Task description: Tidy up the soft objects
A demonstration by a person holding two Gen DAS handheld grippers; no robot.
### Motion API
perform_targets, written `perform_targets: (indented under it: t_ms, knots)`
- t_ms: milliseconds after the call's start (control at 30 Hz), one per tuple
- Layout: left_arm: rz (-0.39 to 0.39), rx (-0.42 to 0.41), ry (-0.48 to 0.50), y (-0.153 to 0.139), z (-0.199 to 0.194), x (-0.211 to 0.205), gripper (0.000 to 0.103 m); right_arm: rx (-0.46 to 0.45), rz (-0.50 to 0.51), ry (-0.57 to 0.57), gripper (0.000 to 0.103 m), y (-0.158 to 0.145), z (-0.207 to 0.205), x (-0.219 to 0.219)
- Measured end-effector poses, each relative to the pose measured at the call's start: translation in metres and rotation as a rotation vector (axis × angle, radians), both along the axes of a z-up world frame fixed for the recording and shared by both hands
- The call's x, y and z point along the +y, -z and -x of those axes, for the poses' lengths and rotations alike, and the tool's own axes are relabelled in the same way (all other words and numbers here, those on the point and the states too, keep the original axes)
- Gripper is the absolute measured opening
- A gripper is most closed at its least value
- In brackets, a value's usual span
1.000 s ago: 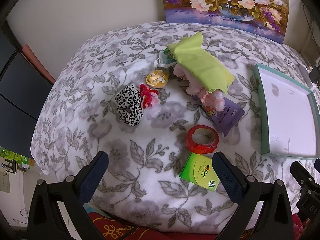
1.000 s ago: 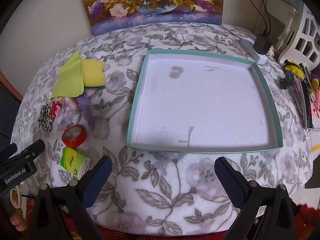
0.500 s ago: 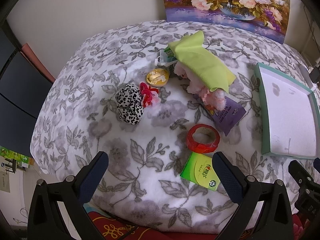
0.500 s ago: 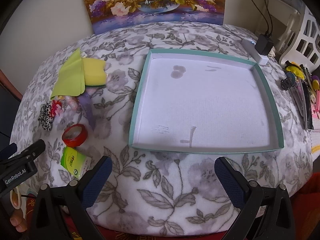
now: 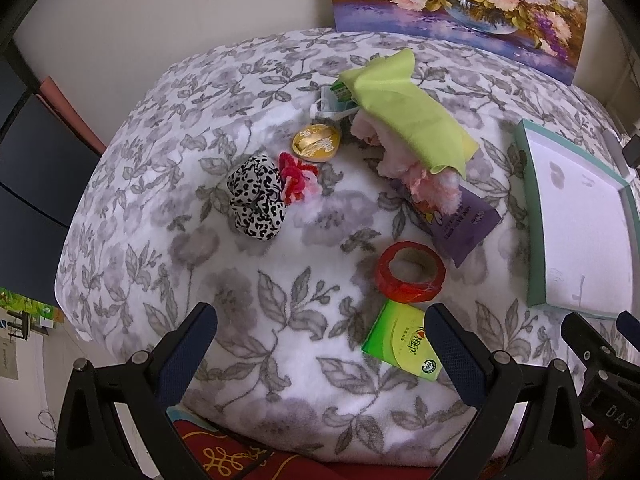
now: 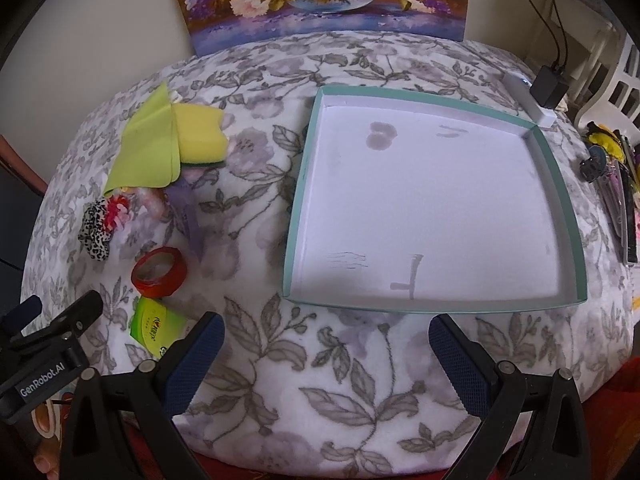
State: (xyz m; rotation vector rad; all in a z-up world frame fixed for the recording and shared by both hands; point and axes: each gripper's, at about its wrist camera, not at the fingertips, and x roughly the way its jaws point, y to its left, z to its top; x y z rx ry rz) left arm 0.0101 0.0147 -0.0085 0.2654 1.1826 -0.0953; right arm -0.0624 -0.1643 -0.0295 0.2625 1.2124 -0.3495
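The left gripper [image 5: 320, 344] is held spread and empty above the near edge of the floral fleece-covered table [image 5: 248, 304], and the right gripper [image 6: 326, 354] is likewise spread and empty, before the shallow teal-rimmed white tray [image 6: 298, 216], which holds nothing. From the left gripper, a green tissue packet [image 5: 402, 346] lies at one o'clock, a red tape roll [image 5: 411, 273] just beyond it, and a black-and-white spotted fabric scrunchie [image 5: 256, 203] at eleven o'clock, touching a red-and-pink fuzzy hair tie [image 5: 298, 182]. Farther off, a lime-green cloth [image 5: 408, 110] is draped over pink fluffy material [image 5: 420, 178] (a yellow sponge [image 6: 200, 134] lies beside it). The scrunchie is judged light, limp and compressible; it would best be pinched across its bunched middle.
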Motion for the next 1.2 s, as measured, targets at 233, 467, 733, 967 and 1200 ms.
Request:
perform_targets:
  t_ms: [233, 467, 733, 967, 1200]
  knots:
    - [0.001, 0.011, -0.009, 0.001, -0.002, 0.001, 0.103, 0.01, 0.002, -0.001, 0.103, 0.003, -0.003, 0.002]
    - [0.017, 0.033, -0.055, 0.005, -0.007, 0.011, 0.103, 0.022, 0.002, -0.004, 0.103, 0.005, -0.006, 0.004]
    - [0.025, 0.068, -0.187, 0.018, -0.022, 0.049, 0.103, 0.061, -0.028, -0.098, 0.103, 0.017, -0.024, 0.042]
    - [0.041, 0.115, -0.258, 0.036, -0.034, 0.078, 0.103, 0.125, -0.057, -0.225, 0.103, 0.043, -0.045, 0.096]
    - [0.074, 0.161, -0.296, 0.052, -0.04, 0.098, 0.103, 0.198, -0.041, -0.312, 0.103, 0.075, -0.062, 0.143]
